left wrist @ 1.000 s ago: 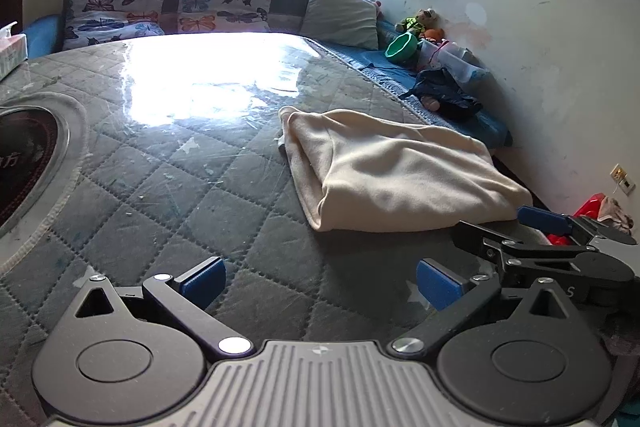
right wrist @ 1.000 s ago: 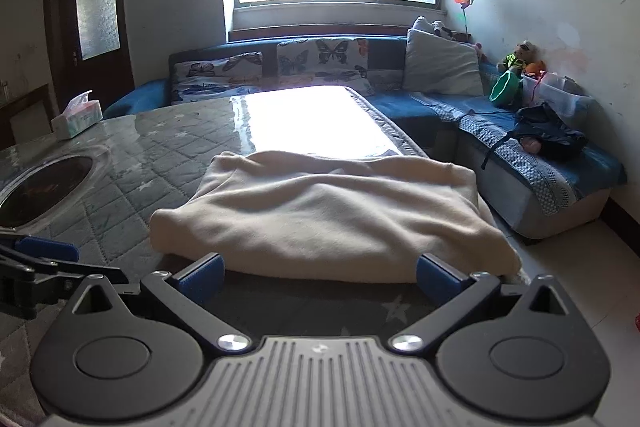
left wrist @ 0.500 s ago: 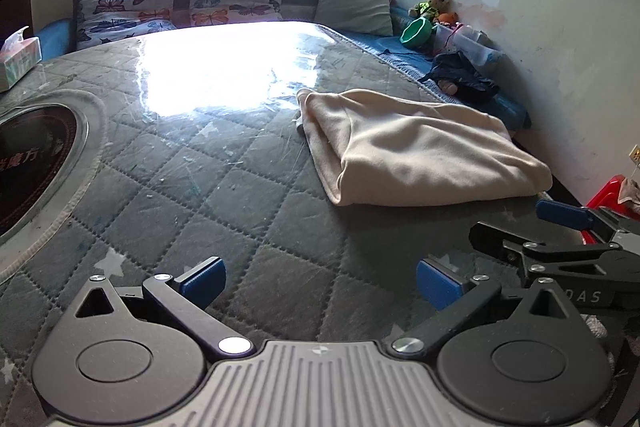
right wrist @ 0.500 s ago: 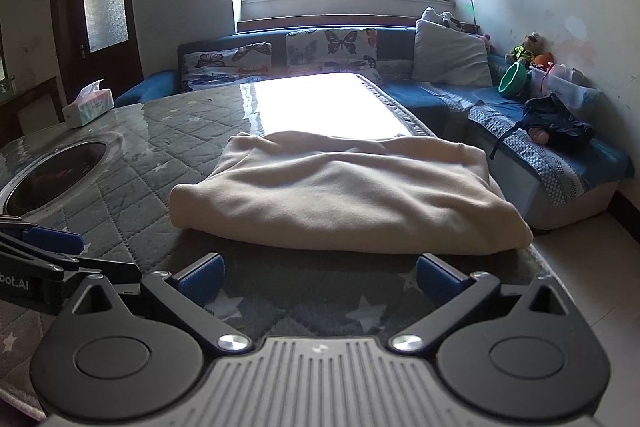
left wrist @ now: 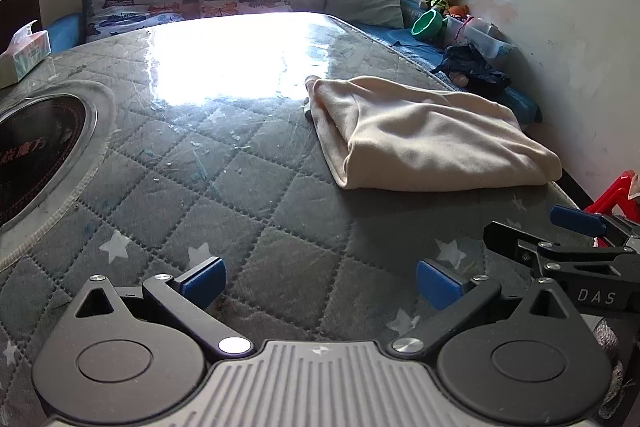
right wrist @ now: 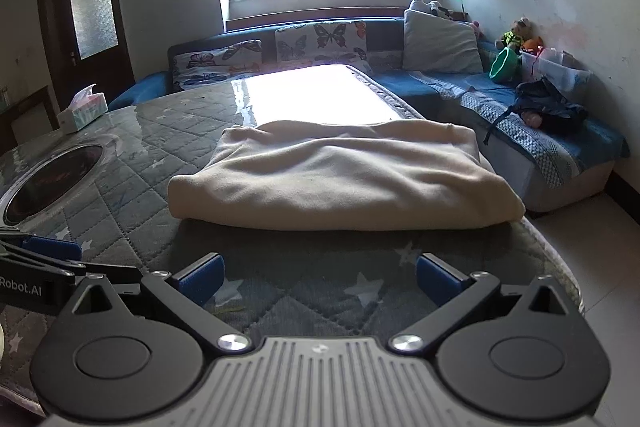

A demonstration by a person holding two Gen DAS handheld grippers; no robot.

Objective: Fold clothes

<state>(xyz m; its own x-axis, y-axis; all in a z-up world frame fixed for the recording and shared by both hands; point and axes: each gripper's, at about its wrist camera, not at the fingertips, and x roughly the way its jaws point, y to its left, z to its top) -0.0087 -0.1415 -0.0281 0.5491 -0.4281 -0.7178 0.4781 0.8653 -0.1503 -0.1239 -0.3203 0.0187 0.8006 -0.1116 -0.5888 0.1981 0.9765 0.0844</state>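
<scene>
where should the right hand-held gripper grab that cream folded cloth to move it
Probably the near folded edge of the cream cloth, coming in low and straight ahead. That edge is a rounded, stacked fold facing the open right hand-held gripper, so one pinch should catch all layers; it lies flat on the quilted table.

Both hand-held grippers have been drawn back from the folded cream garment (right wrist: pixel 340 175), so that more of the quilted surface (left wrist: pixel 248 195) is now seen between it and the blue fingertips (right wrist: pixel 200 277). The garment itself has not been shifted.
</scene>
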